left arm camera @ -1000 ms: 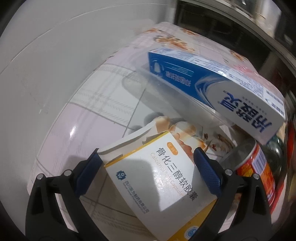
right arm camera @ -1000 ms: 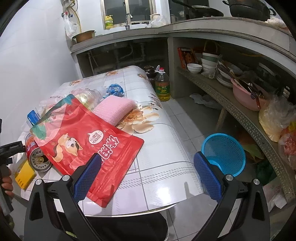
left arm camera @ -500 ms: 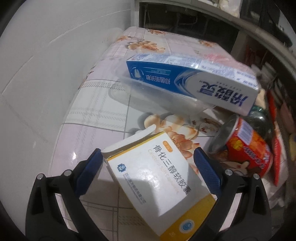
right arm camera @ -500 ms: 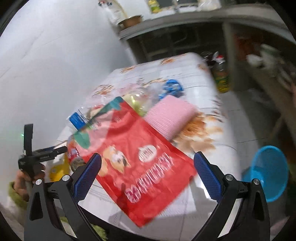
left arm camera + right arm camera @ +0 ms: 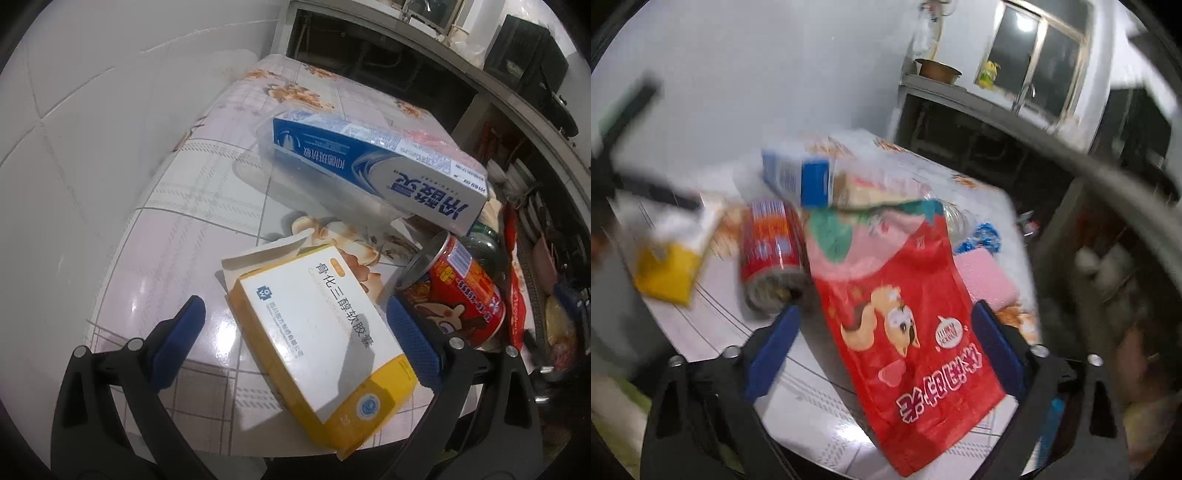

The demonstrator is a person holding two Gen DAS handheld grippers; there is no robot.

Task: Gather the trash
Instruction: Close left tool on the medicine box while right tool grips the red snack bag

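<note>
A white and yellow medicine box lies on the floral table between the open fingers of my left gripper, untouched by the pads. A blue toothpaste box rests on a clear plastic container behind it. A red can lies on its side to the right. In the blurred right wrist view, my right gripper is open over a red snack bag, with the can, medicine box and toothpaste box to the left.
A pink cloth and a blue wrapper lie beyond the snack bag. A white tiled wall borders the table on the left. A counter with a sink stands behind, with shelves of dishes at right.
My left gripper has pulled back and risen, so the medicine box looks smaller between its fingers. My right gripper has swung left and closer, over the red snack bag.
</note>
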